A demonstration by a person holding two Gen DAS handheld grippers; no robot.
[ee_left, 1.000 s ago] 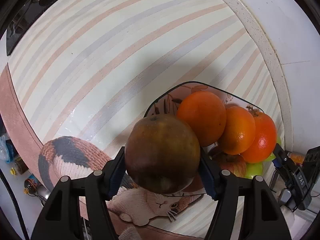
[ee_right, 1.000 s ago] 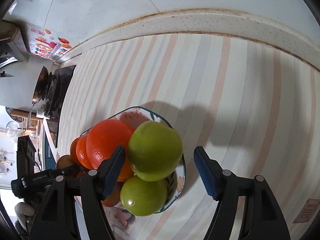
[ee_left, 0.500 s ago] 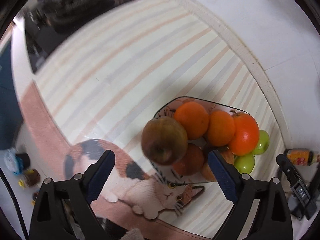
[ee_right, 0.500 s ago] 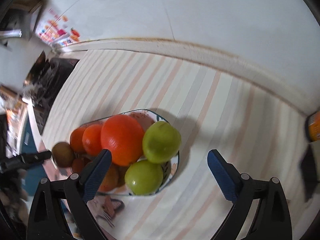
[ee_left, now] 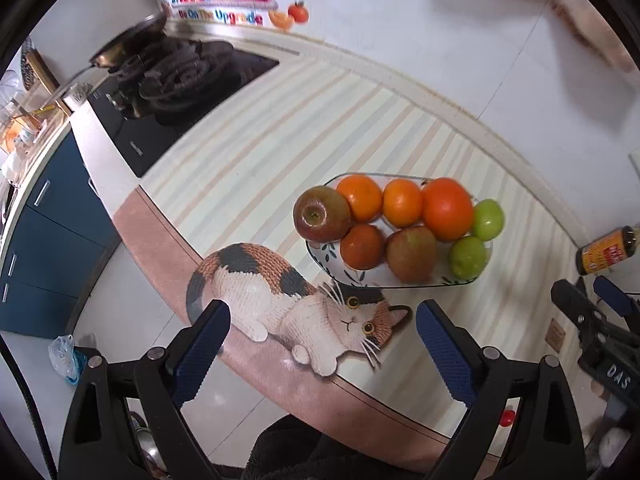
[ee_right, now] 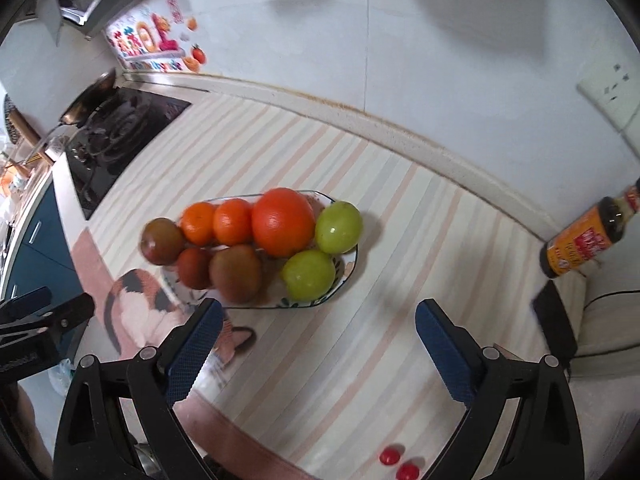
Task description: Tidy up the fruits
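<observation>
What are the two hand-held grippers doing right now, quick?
Left hand-held gripper: open, holding nothing.
Right hand-held gripper: open, holding nothing.

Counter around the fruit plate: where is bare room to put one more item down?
Bare striped counter lies right of the plate, up to the sauce bottle, and behind it toward the wall. There is also room between the plate and the stove. The plate itself is crowded with fruit, and two small red fruits sit near the front edge.
</observation>
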